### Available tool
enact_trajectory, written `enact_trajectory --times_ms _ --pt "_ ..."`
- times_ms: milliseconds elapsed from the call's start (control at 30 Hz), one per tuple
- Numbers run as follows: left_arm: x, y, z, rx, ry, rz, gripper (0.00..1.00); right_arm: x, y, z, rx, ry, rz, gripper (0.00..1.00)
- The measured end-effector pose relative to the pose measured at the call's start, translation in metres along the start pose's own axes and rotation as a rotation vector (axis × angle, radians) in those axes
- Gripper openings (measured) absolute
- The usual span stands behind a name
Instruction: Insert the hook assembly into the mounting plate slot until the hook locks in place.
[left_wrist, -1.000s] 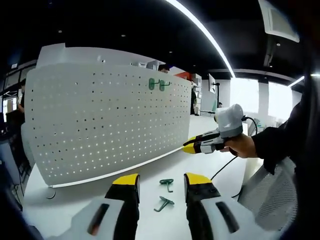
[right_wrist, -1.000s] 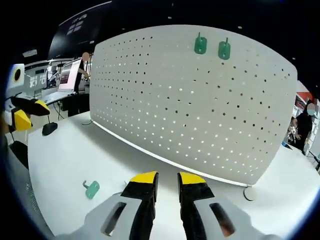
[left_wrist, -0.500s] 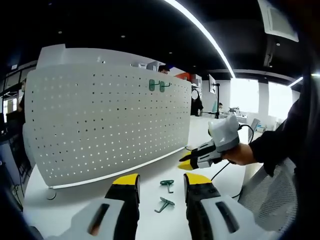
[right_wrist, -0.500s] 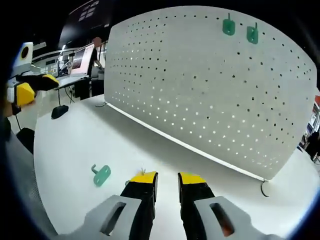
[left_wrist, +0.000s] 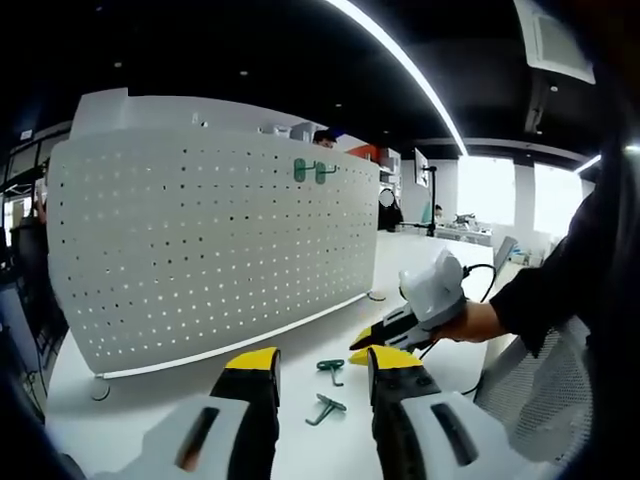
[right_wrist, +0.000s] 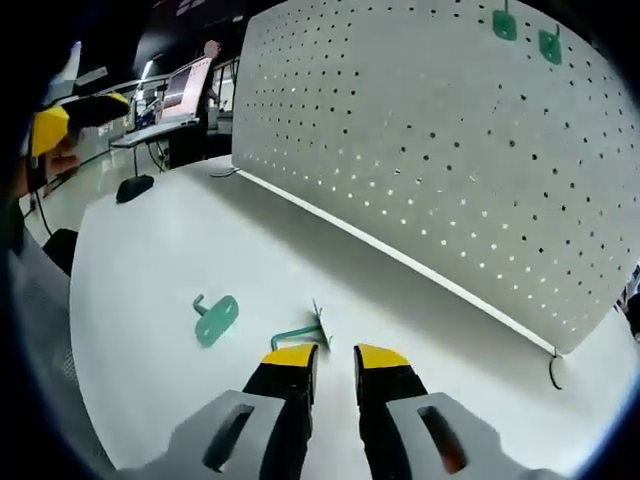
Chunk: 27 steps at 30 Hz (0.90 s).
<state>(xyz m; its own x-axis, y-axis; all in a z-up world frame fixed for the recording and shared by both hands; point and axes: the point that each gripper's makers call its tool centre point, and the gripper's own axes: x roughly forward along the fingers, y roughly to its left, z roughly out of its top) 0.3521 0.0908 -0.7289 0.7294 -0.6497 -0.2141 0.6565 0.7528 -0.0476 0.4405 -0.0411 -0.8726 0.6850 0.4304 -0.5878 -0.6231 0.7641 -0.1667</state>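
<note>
White tabletop before the white perforated pegboard
My right gripper open, nothing held, small green plastic hook at 12 o'clock; my left gripper open too.

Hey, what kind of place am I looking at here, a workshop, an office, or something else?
Probably an open-plan office or lab: a white table bearing a pegboard with green hooks, monitors on desks behind, and long ceiling strip lights.

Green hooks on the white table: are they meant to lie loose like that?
Two green plastic hooks lie flat on the white table, while two more hang on the white perforated board. Nothing looks damaged.
</note>
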Motion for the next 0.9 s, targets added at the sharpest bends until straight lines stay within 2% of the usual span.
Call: enact_trajectory --times_ms 467,900 --pt "0.003 -0.002 -0.007 -0.007 0.027 -0.014 0.35 0.016 0.002 -0.007 -0.024 0.014 0.016 0.07" --pt "0.003 -0.001 -0.008 -0.013 0.030 -0.010 0.35 0.019 0.005 -0.006 -0.062 0.007 0.031 0.02"
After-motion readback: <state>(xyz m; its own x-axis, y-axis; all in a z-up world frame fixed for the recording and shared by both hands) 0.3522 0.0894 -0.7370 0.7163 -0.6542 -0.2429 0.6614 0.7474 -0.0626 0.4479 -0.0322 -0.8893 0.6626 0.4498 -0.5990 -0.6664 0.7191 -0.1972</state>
